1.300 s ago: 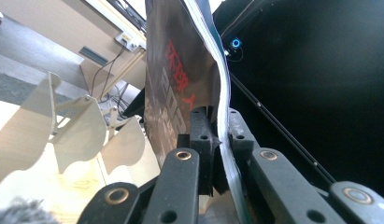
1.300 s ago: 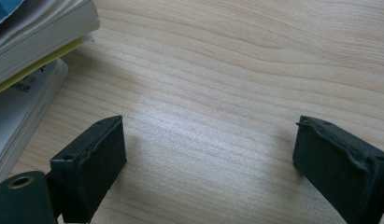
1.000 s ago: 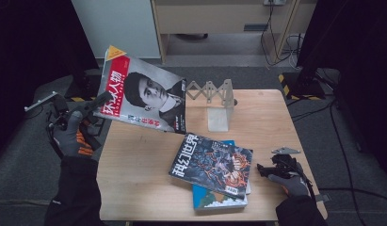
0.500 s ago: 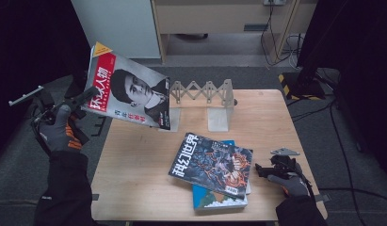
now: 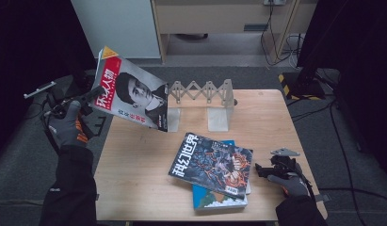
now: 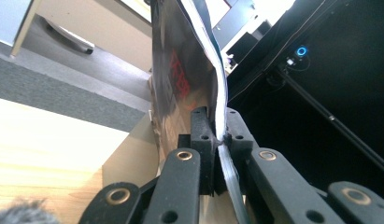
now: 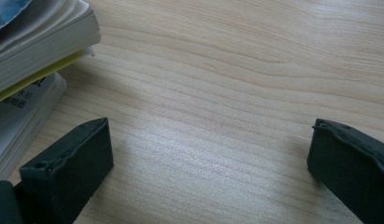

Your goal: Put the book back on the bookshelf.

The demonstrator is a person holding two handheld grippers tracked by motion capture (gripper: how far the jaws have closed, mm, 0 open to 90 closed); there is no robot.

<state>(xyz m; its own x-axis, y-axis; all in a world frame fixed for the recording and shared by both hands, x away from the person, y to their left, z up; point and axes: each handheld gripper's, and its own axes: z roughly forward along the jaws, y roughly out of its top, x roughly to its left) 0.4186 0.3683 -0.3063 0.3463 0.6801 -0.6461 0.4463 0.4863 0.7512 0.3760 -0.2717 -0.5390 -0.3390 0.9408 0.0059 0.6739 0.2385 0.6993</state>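
A magazine [image 5: 132, 94] hangs tilted in the air over the far left corner of the surface [image 5: 149, 169], pinched at its left edge by the left gripper [image 5: 85, 98], which sits out past the surface's left side. Behind it, along the far edge, stands a folding rack [image 5: 205, 96]. Nearer the front, right of centre, a second magazine [image 5: 212, 165] lies on top of a stack of books [image 5: 219, 200]. The right gripper [image 5: 264, 170] rests just right of that stack.

Book stack [image 5: 214, 176] on table [image 5: 134, 160]; expandable rack [image 5: 203, 92] behind.
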